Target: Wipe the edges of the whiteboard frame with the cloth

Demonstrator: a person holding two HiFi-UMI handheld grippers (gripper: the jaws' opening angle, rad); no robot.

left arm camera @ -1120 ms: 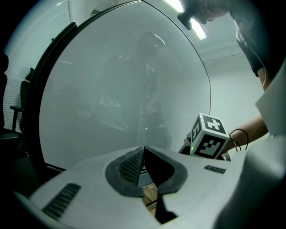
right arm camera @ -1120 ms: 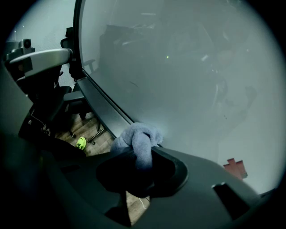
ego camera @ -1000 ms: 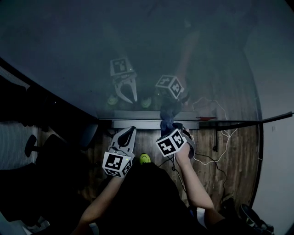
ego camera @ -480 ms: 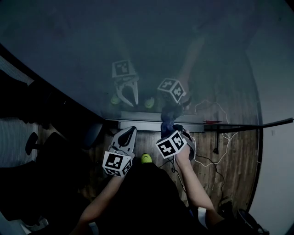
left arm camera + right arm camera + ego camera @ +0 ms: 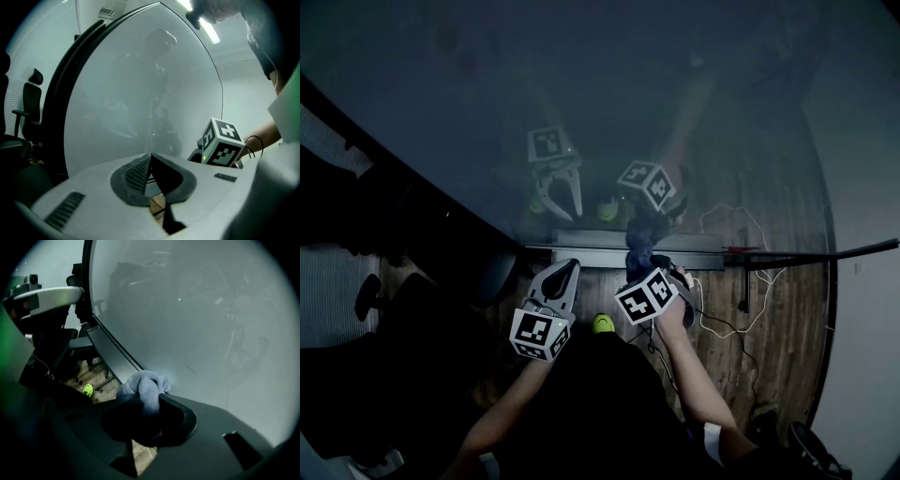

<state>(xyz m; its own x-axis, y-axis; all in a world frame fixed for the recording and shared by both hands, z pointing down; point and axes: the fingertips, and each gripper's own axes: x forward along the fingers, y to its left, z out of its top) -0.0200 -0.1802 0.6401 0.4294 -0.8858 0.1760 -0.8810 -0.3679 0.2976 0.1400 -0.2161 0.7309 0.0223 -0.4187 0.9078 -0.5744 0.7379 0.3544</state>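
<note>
Your whiteboard (image 5: 581,94) is smooth and shiny, like a dim mirror. Its grey tray (image 5: 591,255) looks like dull metal. Your cloth (image 5: 143,386) is soft and fuzzy. Your left gripper (image 5: 151,158) is smooth plastic with bumpy pads (image 5: 138,172). The floor (image 5: 773,319) is wood.

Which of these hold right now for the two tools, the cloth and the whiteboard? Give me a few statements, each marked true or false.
1. The right tool grips the blue cloth. True.
2. The left tool stands wide open. False: its jaws are shut, with nothing between them.
3. The cloth is down at the whiteboard's bottom ledge. True.
4. The left tool is pressing on the cloth too. False: it hangs to the cloth's left, clear of it.
</note>
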